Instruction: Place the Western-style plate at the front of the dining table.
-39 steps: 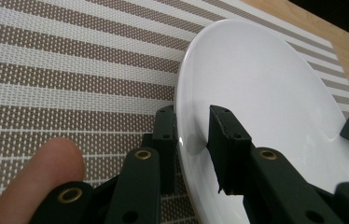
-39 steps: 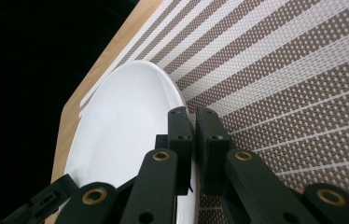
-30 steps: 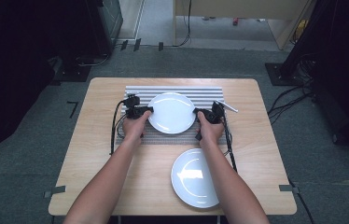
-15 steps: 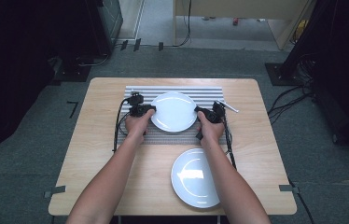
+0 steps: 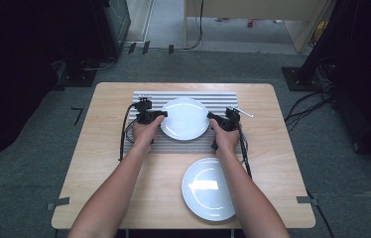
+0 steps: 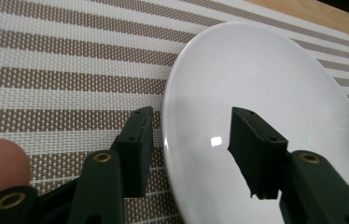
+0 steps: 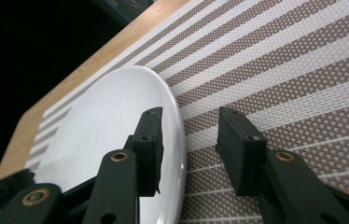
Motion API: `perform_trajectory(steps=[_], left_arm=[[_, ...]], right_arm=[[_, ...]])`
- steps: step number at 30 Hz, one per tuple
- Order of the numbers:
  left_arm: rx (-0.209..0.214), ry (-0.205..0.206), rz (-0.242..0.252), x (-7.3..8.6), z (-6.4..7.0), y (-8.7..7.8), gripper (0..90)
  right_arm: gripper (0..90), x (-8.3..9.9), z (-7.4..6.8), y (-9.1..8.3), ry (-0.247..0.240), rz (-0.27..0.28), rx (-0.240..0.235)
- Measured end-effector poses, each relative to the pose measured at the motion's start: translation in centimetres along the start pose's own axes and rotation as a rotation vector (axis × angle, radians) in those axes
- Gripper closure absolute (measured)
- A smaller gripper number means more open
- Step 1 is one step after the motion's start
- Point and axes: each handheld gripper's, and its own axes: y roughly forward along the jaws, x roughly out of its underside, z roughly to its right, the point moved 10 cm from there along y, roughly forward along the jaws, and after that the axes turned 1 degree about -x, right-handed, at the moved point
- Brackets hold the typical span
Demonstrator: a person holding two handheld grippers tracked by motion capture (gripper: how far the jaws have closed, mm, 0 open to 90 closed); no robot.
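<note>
A round white ceramic plate (image 5: 184,118) sits on a brown-and-white striped woven placemat (image 5: 183,144) toward the far edge of the light wooden tabletop (image 5: 99,163), roughly centred. Left gripper (image 5: 154,115) at plate's left rim, right gripper (image 5: 215,120) at its right rim. Both sets of jaws parted w/ the rim between them, one jaw over the plate, one outside on the mat; neither clamped, gaps visible each side. A 2nd round white plate (image 5: 208,188) lies near the front edge, right of centre, off the mat.
</note>
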Motion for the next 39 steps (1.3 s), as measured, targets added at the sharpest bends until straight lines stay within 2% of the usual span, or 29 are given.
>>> perform_trajectory(steps=[7,11,14,16,18,23,25,28,29,34,37,39], left_arm=[[0.023,0.031,0.014,0.5,0.4,-1.0,46.0],[0.023,0.028,-0.001,1.1,0.2,-0.7,49.2],[0.028,0.04,-0.002,1.3,0.4,-0.9,49.5],[0.036,0.048,0.008,1.2,0.6,-1.3,49.3],[0.036,0.059,0.016,1.2,0.6,-1.7,48.1],[0.046,0.074,0.035,1.4,0.8,-2.8,44.9],[0.049,0.083,0.038,1.6,0.8,-3.1,43.3],[0.042,0.118,0.046,1.9,0.9,-3.7,40.1],[0.04,0.127,0.046,1.9,0.9,-4.0,38.7],[0.028,0.153,0.064,2.2,0.6,-5.5,31.7],[0.025,0.168,0.074,2.3,0.4,-6.4,28.3],[0.02,0.18,0.079,2.4,0.4,-7.0,27.0]], right_arm=[[59.0,-0.3,-0.6,-1.0,-0.039,-0.01,-0.033],[67.1,0.2,-0.8,-1.0,-0.041,-0.044,-0.046],[68.1,0.6,-0.9,-1.0,-0.039,-0.069,-0.054],[67.9,0.7,-0.9,-1.1,-0.065,-0.072,-0.052],[67.5,0.6,-0.8,-1.4,-0.088,-0.054,-0.045],[62.3,0.4,-0.3,-2.3,-0.127,-0.038,-0.047],[55.5,0.4,0.0,-2.7,-0.161,-0.034,-0.032],[53.1,0.2,0.2,-3.4,-0.224,-0.042,-0.023],[51.0,0.1,0.1,-3.7,-0.231,-0.043,-0.028],[42.1,-0.4,-0.2,-5.4,-0.299,-0.062,-0.013],[36.5,-0.3,-0.4,-6.3,-0.315,-0.088,-0.009],[35.4,0.0,-0.6,-6.9,-0.359,-0.1,-0.01]])
